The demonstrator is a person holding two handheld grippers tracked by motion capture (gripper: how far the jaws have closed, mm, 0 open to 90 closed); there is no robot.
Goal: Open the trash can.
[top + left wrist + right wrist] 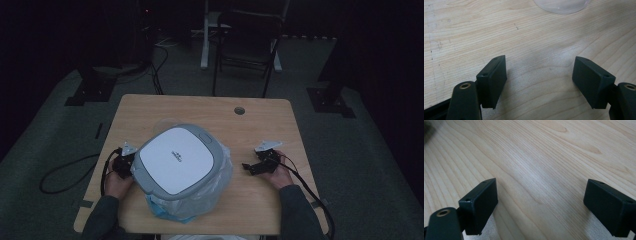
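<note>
A square bin with a white lid (175, 155) and a grey rim stands in the middle of the wooden table (260, 130), tilted a little. A clear plastic bag (212, 192) hangs out around its base. My left gripper (126, 163) rests at the bin's left side, close against the rim. In the left gripper view its jaws (540, 67) stand open over bare wood, with a clear rounded edge (561, 6) farther ahead. My right gripper (248, 167) lies to the right of the bin, apart from it and pointing toward it. It is open (540, 192) with only wood between the jaws.
A round cable hole (239, 110) sits near the table's far edge. A dark chair (247, 45) stands beyond the table. Cables trail from both grippers, one looping on the floor at the left (60, 175). The room around is dark.
</note>
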